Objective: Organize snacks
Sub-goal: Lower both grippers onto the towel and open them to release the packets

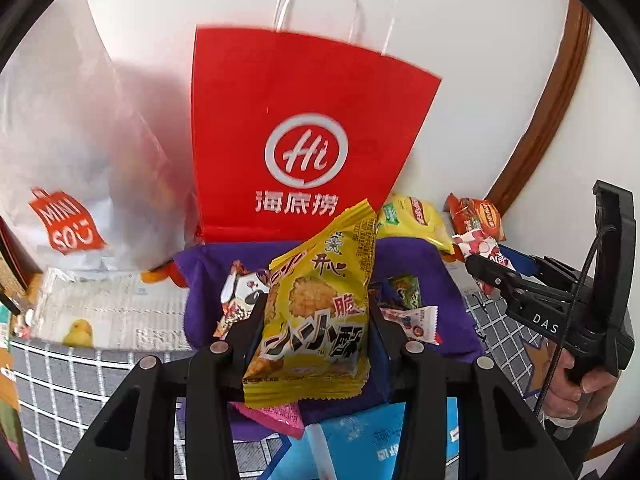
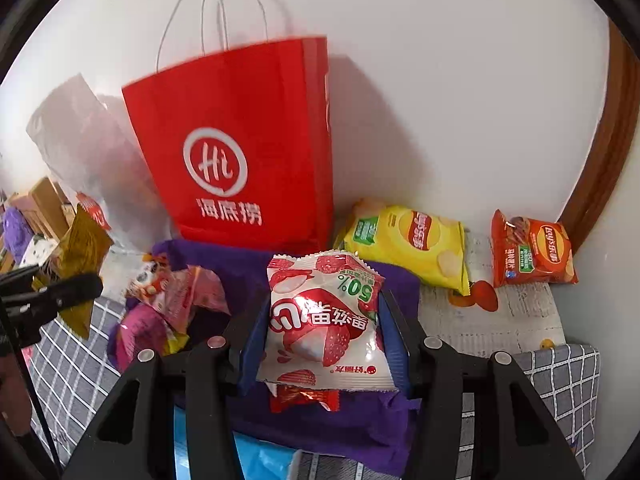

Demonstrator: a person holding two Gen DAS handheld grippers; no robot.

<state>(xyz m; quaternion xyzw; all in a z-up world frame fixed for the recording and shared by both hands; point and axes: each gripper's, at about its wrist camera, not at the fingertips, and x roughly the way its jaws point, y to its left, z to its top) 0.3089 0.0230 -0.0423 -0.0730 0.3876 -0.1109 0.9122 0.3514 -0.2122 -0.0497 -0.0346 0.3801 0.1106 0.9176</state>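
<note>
My left gripper (image 1: 316,312) is shut on a yellow snack packet (image 1: 316,304) with black lettering, held above a purple cloth (image 1: 440,272) strewn with small snacks. My right gripper (image 2: 324,320) is shut on a white and red strawberry candy packet (image 2: 324,320), also above the purple cloth (image 2: 248,268). A red paper bag (image 1: 304,128) with white handles stands upright against the wall behind the cloth, and shows too in the right wrist view as the red bag (image 2: 244,148). The right gripper (image 1: 492,272) appears at the right of the left wrist view with its packet.
A white plastic bag (image 1: 80,152) stands left of the red bag. A yellow chip bag (image 2: 412,240) and an orange chip bag (image 2: 532,252) lie by the wall at the right. Several small packets (image 2: 168,292) lie on the cloth. A blue packet (image 1: 368,440) lies near me.
</note>
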